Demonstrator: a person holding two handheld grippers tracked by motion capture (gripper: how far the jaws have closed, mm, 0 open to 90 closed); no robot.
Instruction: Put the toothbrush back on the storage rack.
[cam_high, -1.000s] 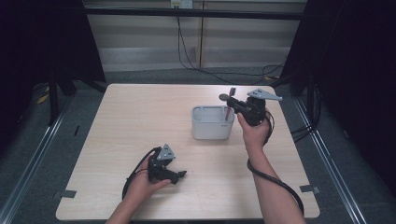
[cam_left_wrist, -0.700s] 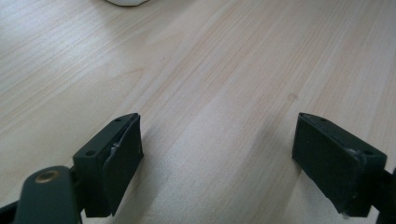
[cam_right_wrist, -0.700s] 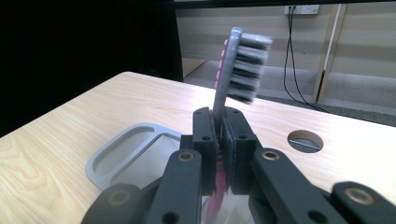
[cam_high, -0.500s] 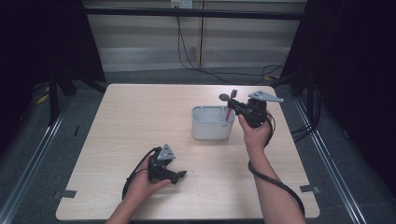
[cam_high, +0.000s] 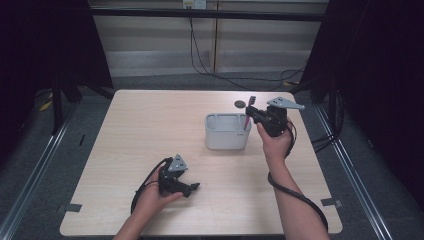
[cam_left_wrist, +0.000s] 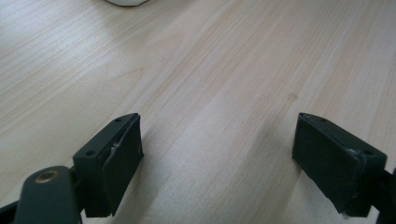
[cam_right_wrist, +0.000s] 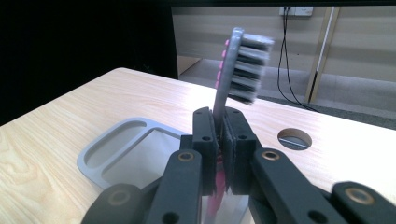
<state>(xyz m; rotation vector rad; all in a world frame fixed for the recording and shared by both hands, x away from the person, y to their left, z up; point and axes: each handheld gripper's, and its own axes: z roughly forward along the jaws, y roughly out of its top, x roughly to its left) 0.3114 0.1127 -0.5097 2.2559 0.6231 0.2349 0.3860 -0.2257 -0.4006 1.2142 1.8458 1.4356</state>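
Pink-and-grey toothbrush (cam_right_wrist: 238, 70): I have it pinched by the handle in my right gripper (cam_high: 255, 114), jaws closed tight on it, bristle head up, lower end inside the grey organiser tray (cam_high: 220, 135). Tray sits right of centre on the wooden table (cam_high: 150, 125), right hand (cam_high: 275, 145) just beside it. Left gripper (cam_high: 192, 187): resting on the near tabletop, well apart from the tray, jaws wide open, nothing between them.

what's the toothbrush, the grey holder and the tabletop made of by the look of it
Toothbrush: looks like plastic, smooth grey and pink handle, fine synthetic-looking bristles. Holder: probably moulded plastic, matte pale grey, rounded rims. Table: light wood or wood-look laminate, visible grain, satin sheen.
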